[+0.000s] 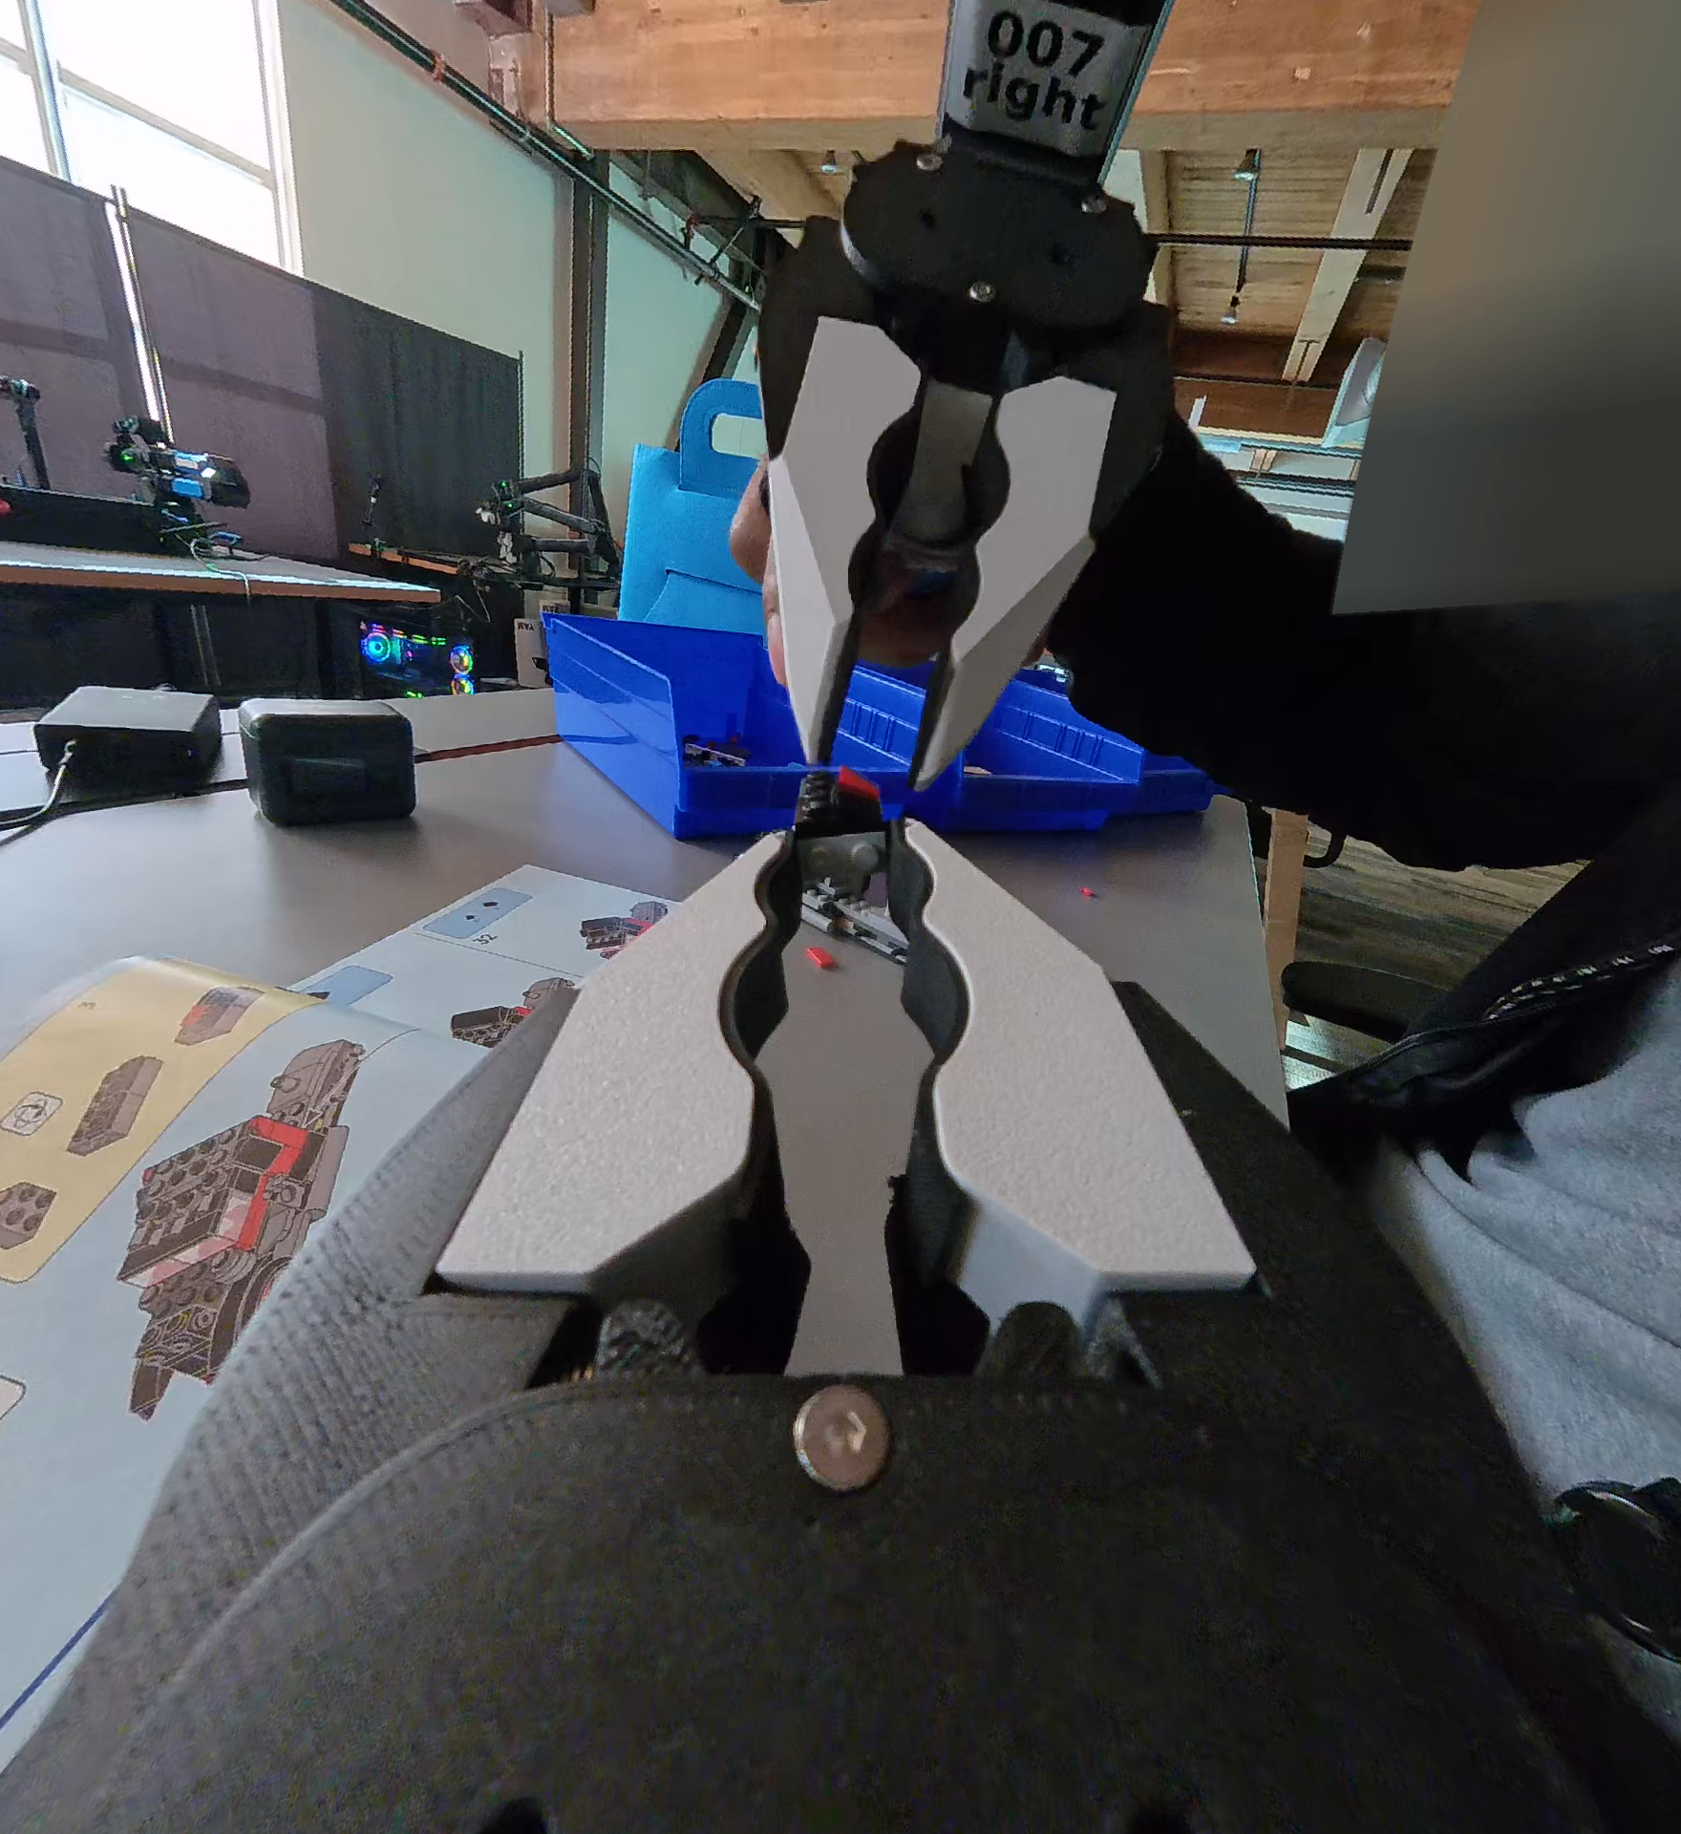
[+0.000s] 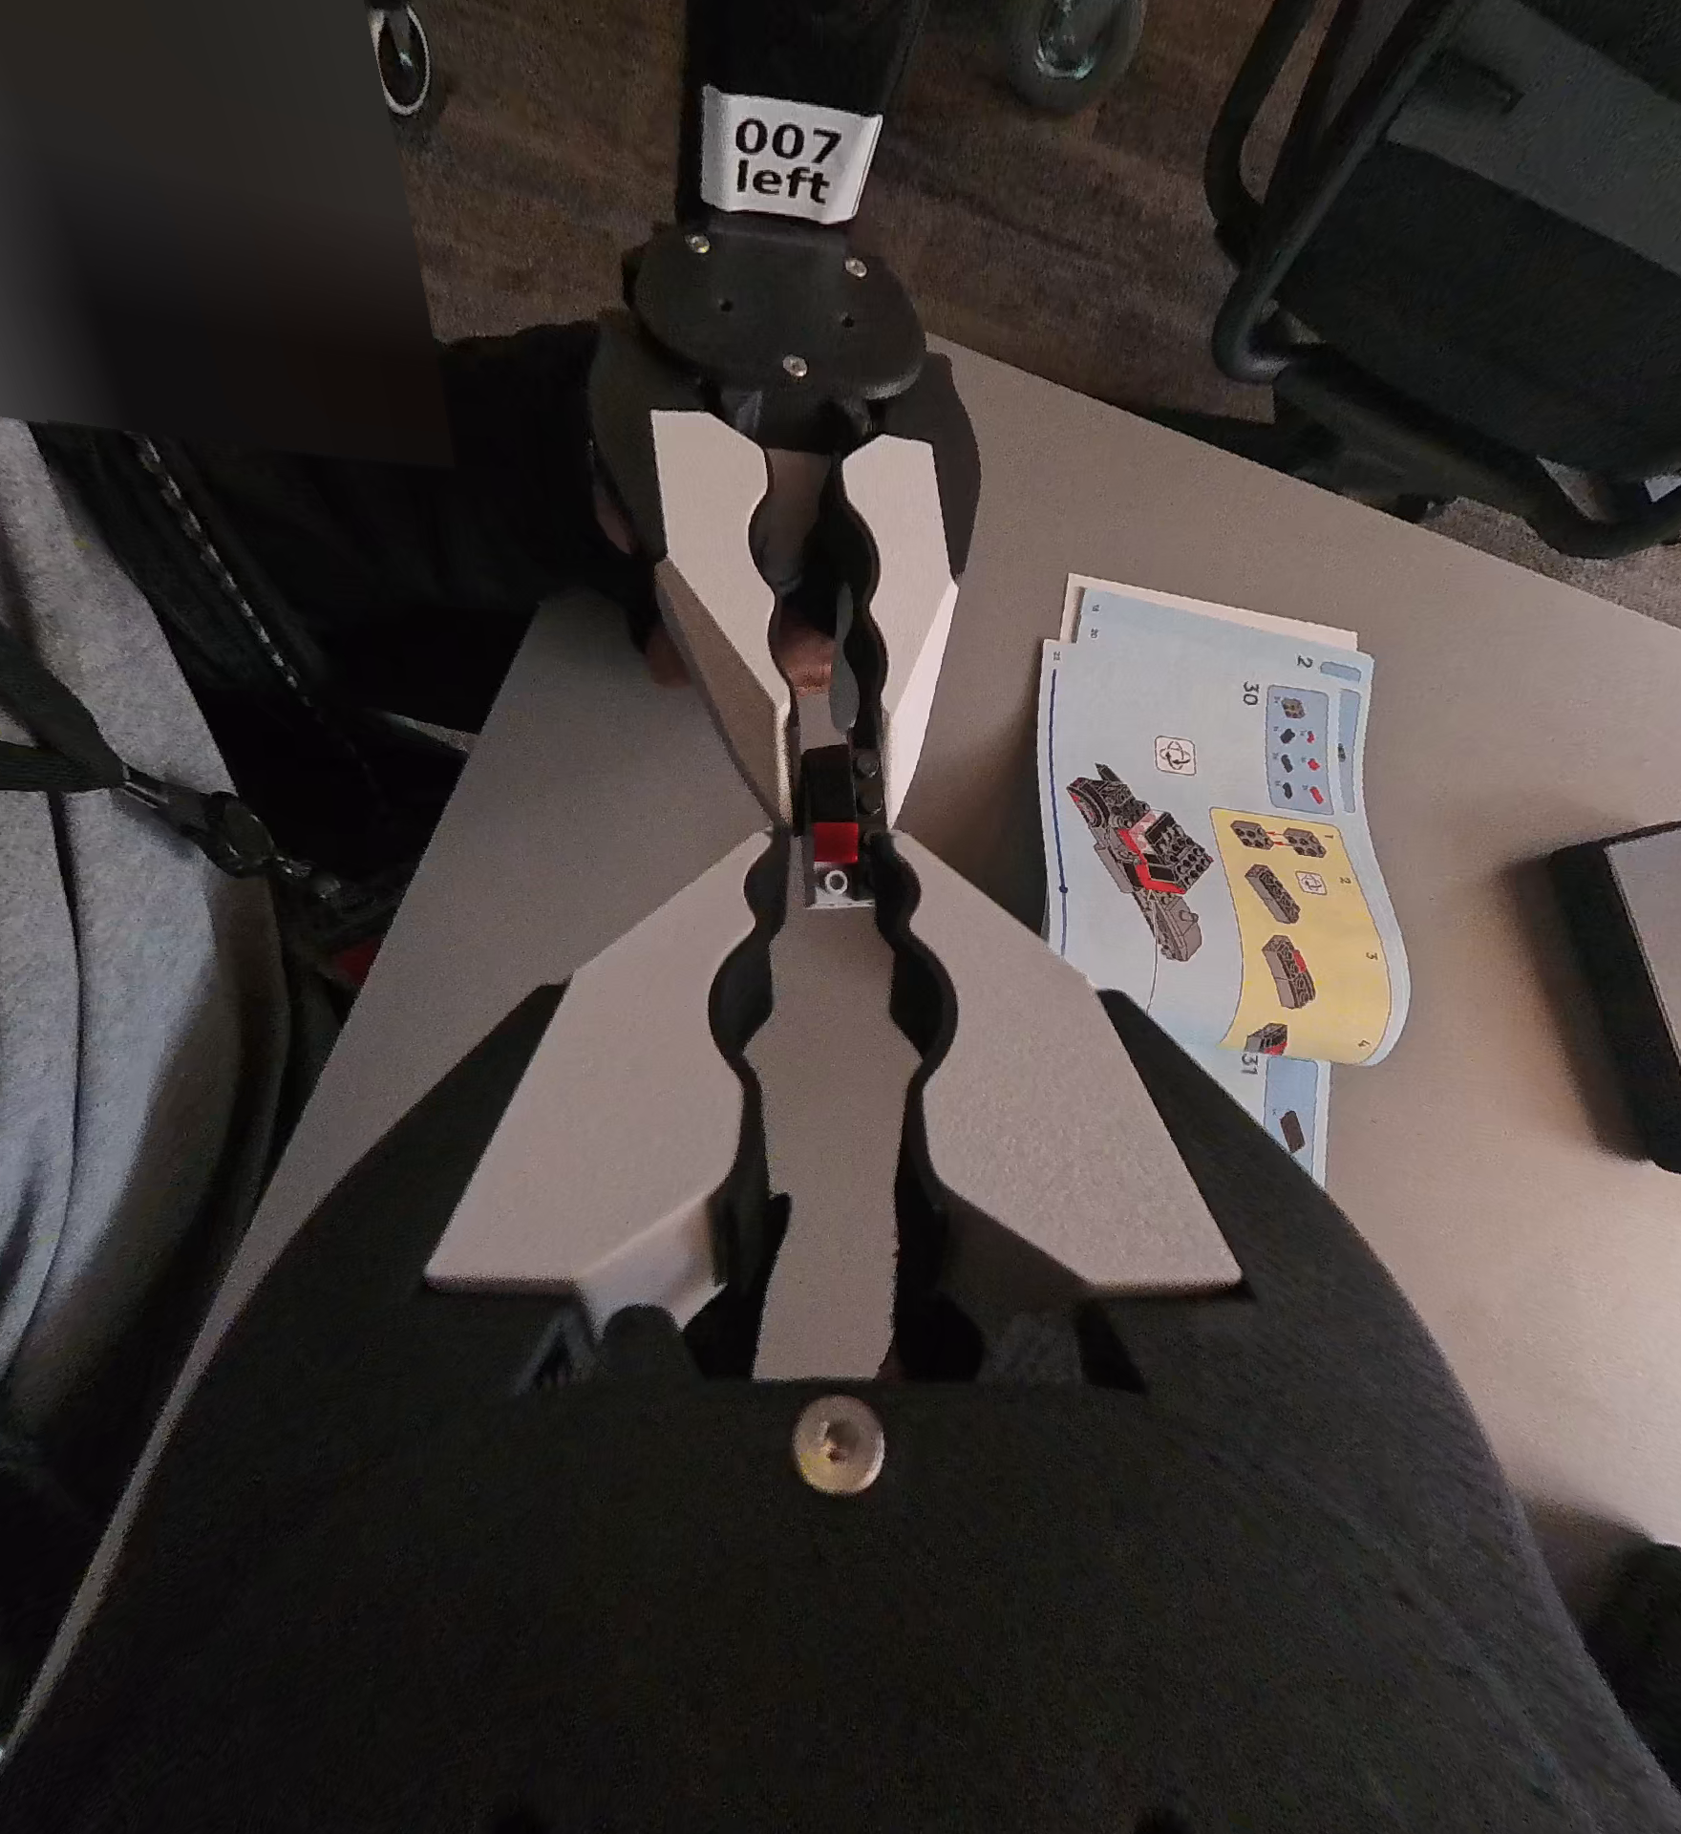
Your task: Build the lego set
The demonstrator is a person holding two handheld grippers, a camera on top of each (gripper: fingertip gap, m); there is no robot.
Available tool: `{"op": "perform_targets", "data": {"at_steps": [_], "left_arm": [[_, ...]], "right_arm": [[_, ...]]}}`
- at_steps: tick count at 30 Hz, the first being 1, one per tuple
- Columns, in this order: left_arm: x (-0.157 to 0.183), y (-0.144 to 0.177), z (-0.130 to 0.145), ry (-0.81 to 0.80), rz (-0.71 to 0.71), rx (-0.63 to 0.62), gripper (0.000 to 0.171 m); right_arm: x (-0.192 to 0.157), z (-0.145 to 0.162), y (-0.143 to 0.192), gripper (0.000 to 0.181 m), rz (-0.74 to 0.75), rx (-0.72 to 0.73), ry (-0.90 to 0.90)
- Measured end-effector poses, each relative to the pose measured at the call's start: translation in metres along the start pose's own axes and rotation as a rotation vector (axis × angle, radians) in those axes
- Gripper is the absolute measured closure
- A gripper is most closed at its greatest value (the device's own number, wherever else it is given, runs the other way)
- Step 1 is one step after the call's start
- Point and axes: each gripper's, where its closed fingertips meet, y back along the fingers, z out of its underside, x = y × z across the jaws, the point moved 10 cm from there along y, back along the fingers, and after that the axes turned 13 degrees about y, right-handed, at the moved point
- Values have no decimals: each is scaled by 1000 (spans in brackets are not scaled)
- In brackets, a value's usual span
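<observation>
Two grippers meet tip to tip on one small lego sub-assembly (image 2: 835, 829), a black, red and light-grey cluster held up off the table (image 2: 1164, 516) between them. Your left gripper (image 1: 841, 844) is clamped on the assembly's grey lower part; your right gripper (image 2: 832, 844) reaches the same assembly from the far side, but you cannot tell from either view whether its tips are pinching or only touching. You appear to be mid-way through seating or pressing a piece onto this cluster; the next move probably calls for a steady, square push along the studs while the left grip holds firm, since a skewed push could pop the small bricks apart. Beyond the assembly, only the left wrist view shows the blue parts bin (image 1: 717, 734), a loose red piece (image 1: 822, 958) on the table and a grey plate strip (image 1: 856, 918) beneath the assembly. Right of the assembly in the right wrist view, the instruction booklet (image 2: 1243, 844) lies open and flat, showing pages the left view sees only obliquely.
</observation>
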Motion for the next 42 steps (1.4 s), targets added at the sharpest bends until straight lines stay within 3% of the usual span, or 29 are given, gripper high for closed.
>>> {"op": "perform_targets", "data": {"at_steps": [3, 7, 12, 15, 21, 42], "left_arm": [[-1, 1, 0, 6, 0, 8, 154], [-2, 3, -1, 24, 2, 23, 154], [-3, 3, -2, 44, 11, 30, 155], [-2, 1, -1, 46, 13, 21, 154], [-2, 1, -1, 50, 11, 20, 154], [-3, 4, -2, 87, 44, 26, 155]], "right_arm": [[-3, 4, 3, 158, 43, 38, 4], [-19, 17, 6, 153, 270, 128, 89], [-50, 31, -5, 151, 595, 125, 398], [-57, 26, -13, 148, 700, 84, 541], [-57, 20, -25, 148, 708, 19, 671], [-56, 14, -34, 163, 733, -61, 812]]}}
